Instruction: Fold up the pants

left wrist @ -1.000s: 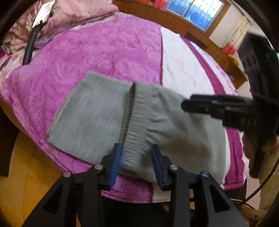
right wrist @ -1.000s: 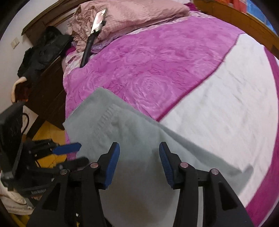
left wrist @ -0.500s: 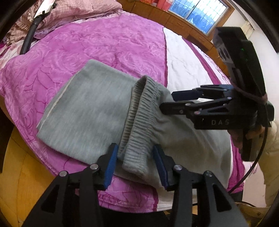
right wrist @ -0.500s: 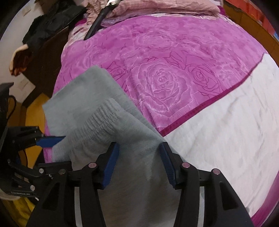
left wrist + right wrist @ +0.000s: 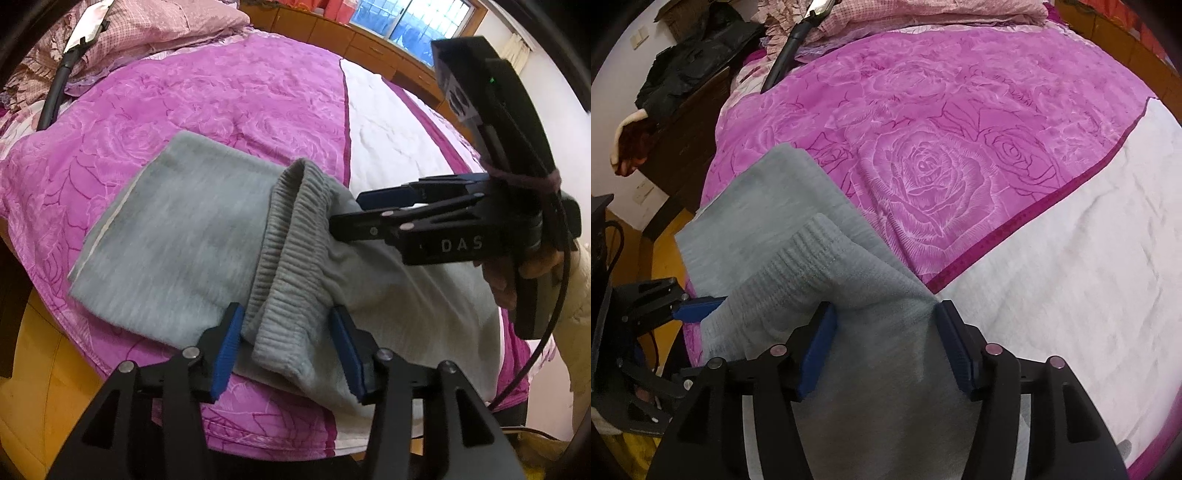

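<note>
Grey pants (image 5: pixel 177 236) lie folded near the bed's front edge, the ribbed waistband (image 5: pixel 291 266) doubled over on top of the flat leg part. My left gripper (image 5: pixel 288 350) straddles the near end of the waistband and its jaws are opening; the band rests slack between the blue pads. My right gripper (image 5: pixel 886 347) stands over the waist cloth (image 5: pixel 879 332), jaws opening, the cloth lying flat between its pads. In the left wrist view the right gripper (image 5: pixel 345 214) reaches in from the right onto the waistband's far end, held by a hand (image 5: pixel 498 280).
The bed carries a magenta rose quilt (image 5: pixel 923 166) with a white panel (image 5: pixel 1071 277) on the right. Pink pillows (image 5: pixel 159 22) and a black phone stand (image 5: pixel 55 92) lie at the head. A dark cabinet (image 5: pixel 683 136) with black clothes stands left; yellow floor (image 5: pixel 37 369) lies below the edge.
Both pairs of jaws have widened. The right gripper came down and moved left onto the waistband, which now lies doubled over the leg part. The left gripper stayed put.
</note>
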Demonstrator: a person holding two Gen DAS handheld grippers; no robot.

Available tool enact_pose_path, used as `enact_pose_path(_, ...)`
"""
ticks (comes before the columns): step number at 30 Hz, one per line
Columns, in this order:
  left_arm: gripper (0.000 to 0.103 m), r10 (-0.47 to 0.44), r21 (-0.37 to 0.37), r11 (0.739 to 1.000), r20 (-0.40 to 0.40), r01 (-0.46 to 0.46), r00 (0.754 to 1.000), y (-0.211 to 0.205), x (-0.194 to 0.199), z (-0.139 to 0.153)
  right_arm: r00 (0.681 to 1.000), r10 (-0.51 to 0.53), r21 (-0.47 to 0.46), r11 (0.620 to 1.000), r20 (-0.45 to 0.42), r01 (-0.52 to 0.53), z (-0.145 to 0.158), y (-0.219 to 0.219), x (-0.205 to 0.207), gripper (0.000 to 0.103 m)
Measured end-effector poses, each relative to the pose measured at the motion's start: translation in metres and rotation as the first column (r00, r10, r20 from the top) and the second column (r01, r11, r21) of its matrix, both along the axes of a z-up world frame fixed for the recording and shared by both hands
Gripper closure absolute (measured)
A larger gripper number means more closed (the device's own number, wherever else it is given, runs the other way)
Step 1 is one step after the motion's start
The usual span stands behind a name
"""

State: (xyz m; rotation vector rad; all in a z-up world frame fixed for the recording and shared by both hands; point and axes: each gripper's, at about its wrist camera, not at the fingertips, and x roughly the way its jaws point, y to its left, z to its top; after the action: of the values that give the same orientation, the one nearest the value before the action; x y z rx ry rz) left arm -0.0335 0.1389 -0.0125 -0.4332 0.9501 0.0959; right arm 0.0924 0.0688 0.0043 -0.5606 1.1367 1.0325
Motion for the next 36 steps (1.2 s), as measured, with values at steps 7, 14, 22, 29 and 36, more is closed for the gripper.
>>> enact_pose_path(7, 0.052, 0.008, 0.006, 1.0, 0.009, -0.008, 1.0, -0.001, -0.003, 0.001, 1.0, 0.007, -0.001, 1.0, 0.026, -0.007, 0.009, 0.012, 0.0, 0.052)
enact_pose_path(14, 0.056, 0.013, 0.006, 1.0, 0.023, -0.013, 1.0, -0.001, -0.007, 0.001, 0.999, 0.031, 0.025, 0.999, 0.016, -0.031, 0.005, 0.013, 0.002, 0.06)
enact_pose_path(22, 0.072, 0.012, -0.015, 1.0, 0.023, -0.011, 1.0, -0.002, -0.01, 0.006, 0.995, 0.049, 0.056, 0.997, 0.087, -0.054, 0.015, 0.002, -0.013, 0.101)
enact_pose_path(29, 0.076, 0.03, -0.058, 0.998, 0.058, -0.026, 0.998, 0.0, -0.016, 0.02, 0.997, -0.046, 0.151, 0.988, 0.059, 0.037, 0.03, -0.013, -0.011, 0.103)
enact_pose_path(36, 0.076, 0.038, -0.062, 0.998, 0.095, -0.032, 0.995, 0.005, -0.022, 0.037, 0.994, -0.089, 0.201, 0.977, 0.067, 0.074, 0.045, -0.014, -0.014, 0.103)
